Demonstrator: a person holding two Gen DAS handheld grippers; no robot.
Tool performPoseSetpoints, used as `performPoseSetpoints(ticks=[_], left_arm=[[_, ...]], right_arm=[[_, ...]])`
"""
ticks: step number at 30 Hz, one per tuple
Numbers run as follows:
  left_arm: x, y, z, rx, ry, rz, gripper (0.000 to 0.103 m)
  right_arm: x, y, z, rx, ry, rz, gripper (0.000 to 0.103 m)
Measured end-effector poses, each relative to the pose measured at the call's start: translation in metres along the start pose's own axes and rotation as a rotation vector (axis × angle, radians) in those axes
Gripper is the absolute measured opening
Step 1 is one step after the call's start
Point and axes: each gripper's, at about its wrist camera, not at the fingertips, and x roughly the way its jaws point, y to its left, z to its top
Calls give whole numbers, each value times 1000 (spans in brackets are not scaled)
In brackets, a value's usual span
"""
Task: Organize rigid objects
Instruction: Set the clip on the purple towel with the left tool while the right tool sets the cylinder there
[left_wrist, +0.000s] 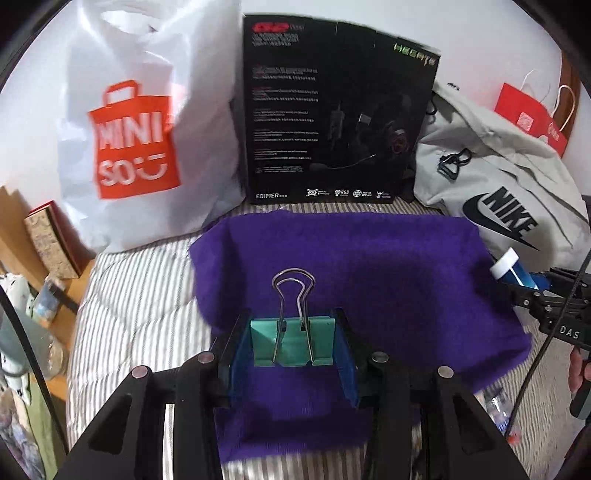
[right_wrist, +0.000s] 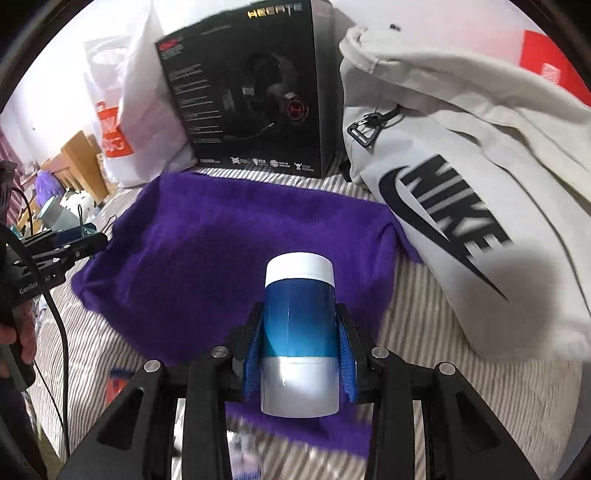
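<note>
Binder clip sits clamped in left gripper; blue bottle apparently pinched in right gripper.

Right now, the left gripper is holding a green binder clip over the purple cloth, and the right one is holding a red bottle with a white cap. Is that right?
Nearly. The bottle in the right gripper is blue, not red, as the right wrist view shows; its cap is white. The rest stands: the left gripper holds a green binder clip over the purple cloth.
</note>
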Motion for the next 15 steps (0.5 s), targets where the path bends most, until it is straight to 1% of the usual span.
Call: performPoseSetpoints(ticks=[6,8,15], left_arm=[[37,-3,18,7,34,-23,39],[48,-4,23,4,42,-18,39],[82,-14,33,8,84,-23,39]], right_arm=[[49,-2,25,-5,35,-10,36],[63,-1,30,-13,49,-20,36],[93,4,36,-55,88,-58,36]])
